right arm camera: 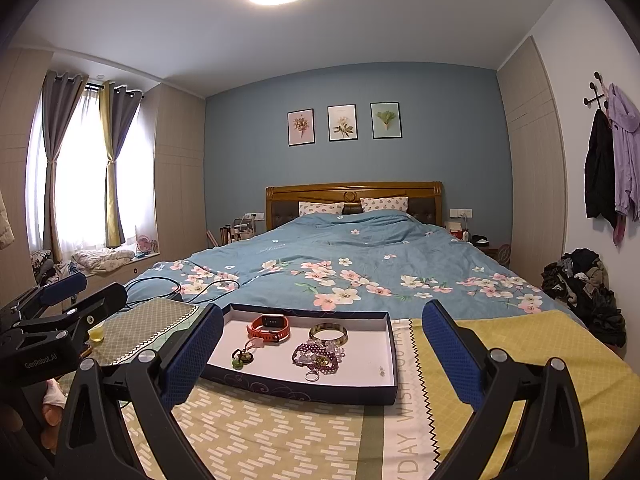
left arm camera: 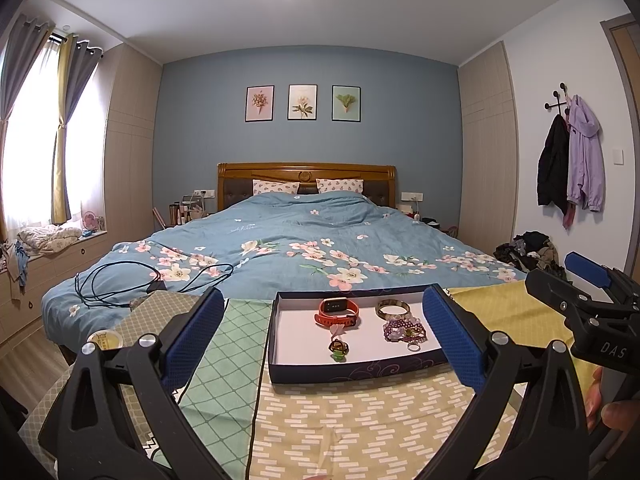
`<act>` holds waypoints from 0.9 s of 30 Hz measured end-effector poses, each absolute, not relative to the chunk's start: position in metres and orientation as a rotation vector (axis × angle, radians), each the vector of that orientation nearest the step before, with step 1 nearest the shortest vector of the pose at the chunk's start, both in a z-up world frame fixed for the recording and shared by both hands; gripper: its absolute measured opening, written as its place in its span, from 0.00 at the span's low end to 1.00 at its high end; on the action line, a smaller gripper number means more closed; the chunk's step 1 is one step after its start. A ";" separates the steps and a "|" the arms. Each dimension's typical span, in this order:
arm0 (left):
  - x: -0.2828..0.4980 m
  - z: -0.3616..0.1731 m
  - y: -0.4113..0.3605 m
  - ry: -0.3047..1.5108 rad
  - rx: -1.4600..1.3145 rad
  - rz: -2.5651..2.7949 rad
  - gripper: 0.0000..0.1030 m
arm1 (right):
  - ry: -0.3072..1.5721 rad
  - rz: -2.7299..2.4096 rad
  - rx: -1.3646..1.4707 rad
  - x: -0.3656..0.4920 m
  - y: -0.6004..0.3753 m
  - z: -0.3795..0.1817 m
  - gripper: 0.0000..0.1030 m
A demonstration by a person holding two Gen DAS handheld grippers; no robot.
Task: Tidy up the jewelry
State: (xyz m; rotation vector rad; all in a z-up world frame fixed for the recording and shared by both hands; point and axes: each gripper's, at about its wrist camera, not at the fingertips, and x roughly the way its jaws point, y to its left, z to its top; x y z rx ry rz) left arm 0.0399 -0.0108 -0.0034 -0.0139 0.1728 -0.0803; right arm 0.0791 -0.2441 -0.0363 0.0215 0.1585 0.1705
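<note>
A shallow dark blue tray (left arm camera: 280,376) (right arm camera: 288,392) with a white floor lies on a patterned cloth at the foot of the bed. In it lie an orange watch (left arm camera: 338,312) (right arm camera: 270,329), a bangle (left arm camera: 393,308) (right arm camera: 328,333), a purple bead bracelet (left arm camera: 402,330) (right arm camera: 316,356), a small silver ring (left arm camera: 413,346) (right arm camera: 311,376) and a green charm (left arm camera: 338,350) (right arm camera: 241,358). My left gripper (left arm camera: 324,340) stands open just before the tray, holding nothing. My right gripper (right arm camera: 322,352) is open too, hovering near the tray. Each gripper shows at the edge of the other's view.
Patterned cloths (left arm camera: 352,420) (right arm camera: 520,360) cover the table. A small yellow cup (left arm camera: 105,340) (right arm camera: 96,332) stands at the left. Behind is a bed with a blue floral quilt (left arm camera: 304,240), black cables (left arm camera: 120,280) on it, and a clothes pile (right arm camera: 584,292) at the right.
</note>
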 end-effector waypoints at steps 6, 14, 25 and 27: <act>0.040 -0.004 -0.011 0.175 -0.013 -0.081 0.95 | 0.159 0.170 0.020 0.080 -0.243 -0.037 0.93; 0.039 -0.006 -0.011 0.175 -0.012 -0.081 0.95 | 0.159 0.171 0.019 0.080 -0.243 -0.037 0.93; 0.039 -0.007 -0.011 0.177 -0.010 -0.083 0.95 | 0.159 0.172 0.020 0.082 -0.240 -0.037 0.93; 0.039 -0.007 -0.011 0.176 -0.011 -0.083 0.95 | 0.159 0.172 0.021 0.082 -0.240 -0.037 0.93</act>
